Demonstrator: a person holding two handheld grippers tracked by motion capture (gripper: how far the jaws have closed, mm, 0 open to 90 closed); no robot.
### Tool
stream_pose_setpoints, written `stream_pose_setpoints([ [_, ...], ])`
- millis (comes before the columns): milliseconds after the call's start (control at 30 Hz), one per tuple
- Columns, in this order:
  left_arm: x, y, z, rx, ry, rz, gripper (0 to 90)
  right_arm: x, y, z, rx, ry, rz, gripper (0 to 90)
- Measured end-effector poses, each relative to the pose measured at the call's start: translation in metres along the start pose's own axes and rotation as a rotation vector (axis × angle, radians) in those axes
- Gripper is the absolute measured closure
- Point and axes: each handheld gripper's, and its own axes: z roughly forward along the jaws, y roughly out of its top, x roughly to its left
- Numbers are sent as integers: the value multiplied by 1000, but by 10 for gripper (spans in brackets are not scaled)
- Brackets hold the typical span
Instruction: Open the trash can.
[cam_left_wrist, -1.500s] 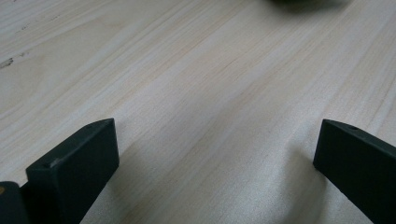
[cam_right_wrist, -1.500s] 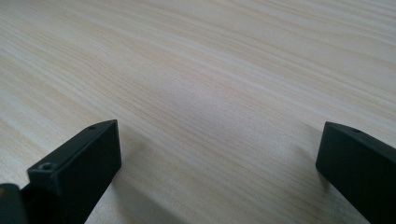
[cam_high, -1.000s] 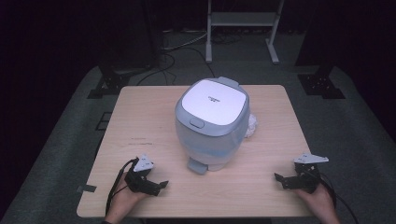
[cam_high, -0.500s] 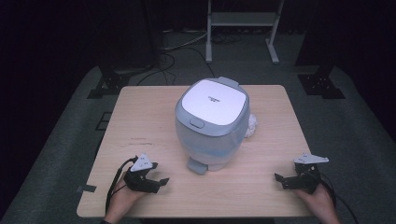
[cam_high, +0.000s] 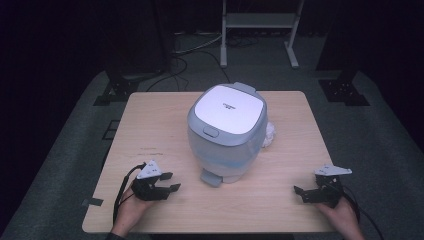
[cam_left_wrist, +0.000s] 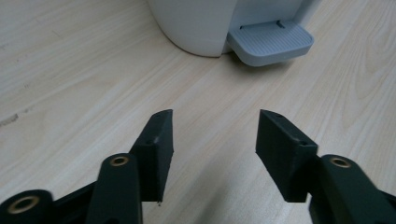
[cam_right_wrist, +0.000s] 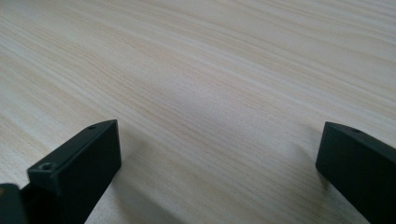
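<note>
High view: white-and-grey pedal bin (cam_high: 227, 132) stands mid-table (cam_high: 150, 125), lid down, foot pedal (cam_high: 212, 178) facing person. Left gripper (cam_high: 170, 182) near front-left edge, aimed at pedal, well apart from it; jaws just been closing, part-spread, nothing between. Right gripper (cam_high: 300, 192) front-right, jaws spread wide, empty. White crumpled wad (cam_high: 270, 134) just beside bin's right.
</note>
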Motion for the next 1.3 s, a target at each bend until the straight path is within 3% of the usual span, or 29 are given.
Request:
stream_pose_setpoints([
  [367,1,13,-10,-24,-38,-24,709,0,0,0,0,0,-1,0],
  [667,-3,23,-14,-12,-78,-16,898,0,0,0,0,0,0,0],
  [1300,-4,59,-33,-52,-132,13,900,0,0,0,0,-1,-1,0],
])
